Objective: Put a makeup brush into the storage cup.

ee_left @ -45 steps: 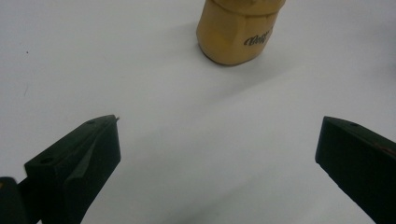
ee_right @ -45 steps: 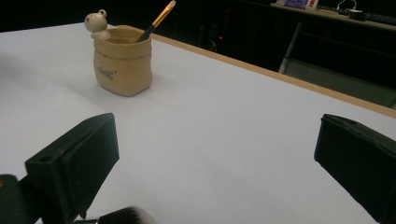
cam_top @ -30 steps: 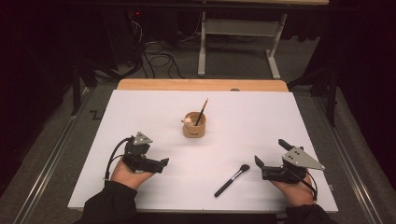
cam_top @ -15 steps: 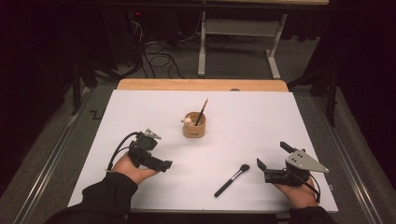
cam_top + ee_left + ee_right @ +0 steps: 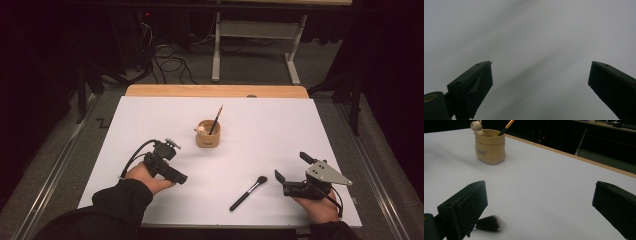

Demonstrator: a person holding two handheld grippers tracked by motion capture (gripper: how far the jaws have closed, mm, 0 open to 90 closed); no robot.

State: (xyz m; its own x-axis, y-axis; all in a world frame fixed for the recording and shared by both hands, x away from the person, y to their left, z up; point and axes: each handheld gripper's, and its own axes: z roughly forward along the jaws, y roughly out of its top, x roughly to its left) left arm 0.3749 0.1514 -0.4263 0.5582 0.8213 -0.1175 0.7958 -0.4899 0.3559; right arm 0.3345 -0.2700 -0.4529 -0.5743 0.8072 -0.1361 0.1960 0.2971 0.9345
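Brush still to be potted

High view: your left claw (image 5: 181, 178) sits over the near-left of the table (image 5: 150, 115) with nothing in it. Its jaws have just been closing a little, with nothing between them. Your right claw (image 5: 291, 168) rests at the near-right, jaws wide and empty, pointing toward the brush (image 5: 248, 193) that lies flat just beside it, bristles toward the claw. The cup (image 5: 208, 133) stands mid-table, well apart from both claws, with one pencil (image 5: 216, 119) leaning in it and a small figurine (image 5: 200, 130) at its rim. By the look of it, one item is stowed and the brush is left to lift and drop in.

Left gripper view: the left claw (image 5: 540, 75) stands wide over bare table, holding nothing.

Right gripper view: the right claw (image 5: 540, 202) is wide too. The brush head (image 5: 491, 223) lies just by its left jaw, not between the pads. The cup (image 5: 490, 146) stands farther off, the pencil (image 5: 506, 127) slanting out of it.
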